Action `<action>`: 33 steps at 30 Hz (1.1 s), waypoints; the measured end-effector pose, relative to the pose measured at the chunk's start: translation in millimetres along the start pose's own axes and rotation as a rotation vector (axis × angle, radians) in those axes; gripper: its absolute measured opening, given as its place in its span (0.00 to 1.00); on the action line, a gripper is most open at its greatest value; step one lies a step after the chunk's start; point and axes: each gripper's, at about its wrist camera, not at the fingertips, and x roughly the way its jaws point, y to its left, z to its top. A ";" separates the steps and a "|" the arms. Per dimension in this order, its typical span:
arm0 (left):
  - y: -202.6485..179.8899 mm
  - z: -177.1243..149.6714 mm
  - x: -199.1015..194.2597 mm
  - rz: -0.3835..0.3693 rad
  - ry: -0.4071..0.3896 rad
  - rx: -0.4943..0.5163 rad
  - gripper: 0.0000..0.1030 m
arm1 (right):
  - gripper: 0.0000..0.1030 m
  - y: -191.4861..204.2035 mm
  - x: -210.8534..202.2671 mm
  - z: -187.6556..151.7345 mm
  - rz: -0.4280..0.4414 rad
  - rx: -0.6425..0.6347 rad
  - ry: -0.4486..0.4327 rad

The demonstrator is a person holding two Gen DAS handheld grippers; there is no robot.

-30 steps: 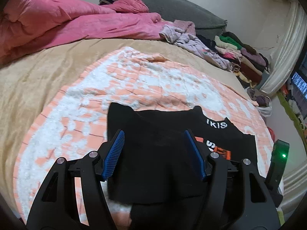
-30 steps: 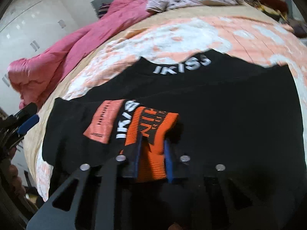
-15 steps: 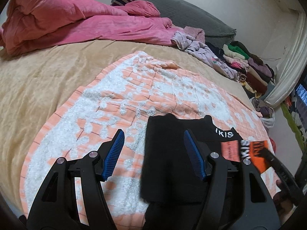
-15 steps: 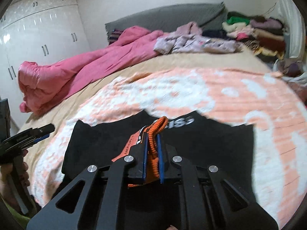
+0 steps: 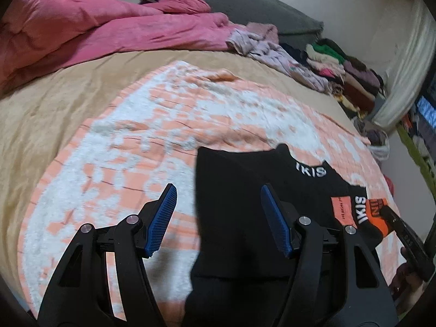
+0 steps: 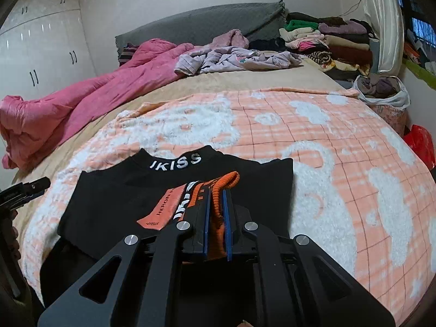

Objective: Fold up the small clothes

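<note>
Left wrist view: left gripper [image 5: 216, 218] fingers spread wide, holding nothing, hovering above the black garment [image 5: 239, 204].
Garment: lies on the peach-and-white blanket [image 5: 152, 136], folded left edge between the fingers.
Far right: right gripper [image 5: 392, 219] at the orange cuff [image 5: 377, 212].
Right wrist view: right gripper [image 6: 216, 218] fingers pinched shut on the orange cuff [image 6: 220, 199], over the black garment [image 6: 114, 204].
Beyond the blanket [image 6: 327, 141]: pink quilt [image 6: 81, 100].

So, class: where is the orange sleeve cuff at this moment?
In the right wrist view the orange cuff sits low and centre, pinched in the right tongs, over the black top just below its IKISS collar.
</note>
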 end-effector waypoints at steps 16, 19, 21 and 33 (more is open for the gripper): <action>-44.8 -25.9 41.4 -0.011 0.104 0.137 0.55 | 0.04 2.8 1.2 -18.8 -0.011 -0.032 0.057; -44.7 -31.8 48.6 0.000 0.135 0.154 0.54 | 0.07 19.2 6.7 -26.7 0.021 -0.073 0.088; -45.0 -35.6 53.4 0.012 0.154 0.173 0.55 | 0.16 31.3 10.9 -30.6 0.048 -0.094 0.104; -42.2 -45.1 59.2 0.011 0.169 0.216 0.54 | 0.19 72.1 39.1 -43.3 0.059 -0.206 0.210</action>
